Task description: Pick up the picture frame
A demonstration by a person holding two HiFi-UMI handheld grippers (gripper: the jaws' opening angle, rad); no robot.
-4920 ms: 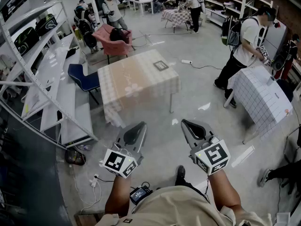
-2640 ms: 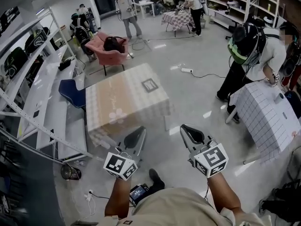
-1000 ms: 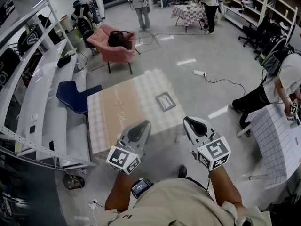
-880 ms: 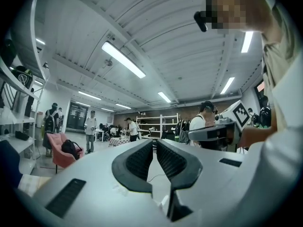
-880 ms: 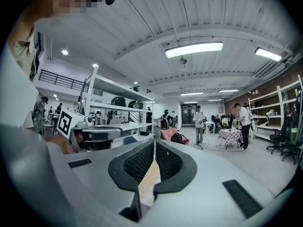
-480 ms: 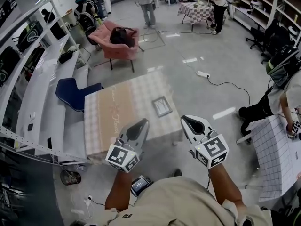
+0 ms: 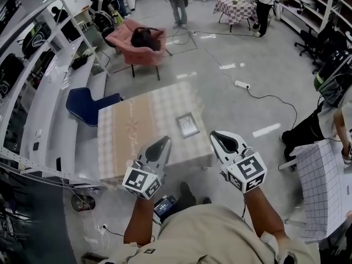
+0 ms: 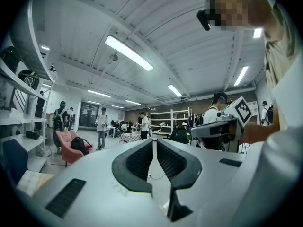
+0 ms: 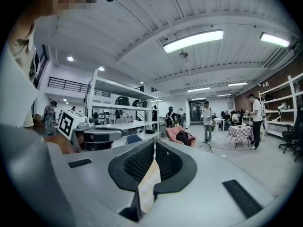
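Observation:
The picture frame [image 7: 187, 125] is small with a dark rim and lies flat on a table with a checkered cloth [image 7: 137, 133], toward its right side. I hold both grippers above the table's near edge, short of the frame. My left gripper [image 7: 163, 142] is shut and empty, near and left of the frame. My right gripper [image 7: 216, 136] is shut and empty, near and right of it. In the left gripper view the left gripper [image 8: 154, 143] points out across the room, as does the right gripper [image 9: 155, 144] in its own view. Neither gripper view shows the frame.
A blue chair [image 7: 86, 101] stands at the table's left. A pink armchair [image 7: 140, 42] with a dark bag is beyond it. White shelving [image 7: 38, 87] runs along the left. A power strip and cable [image 7: 242, 84] lie on the floor. A grid-cloth table [image 7: 324, 186] and a person [image 7: 330, 106] are at the right.
The table and frame have come closer and now lie just beyond the gripper tips. Both grippers have stayed shut and side by side.

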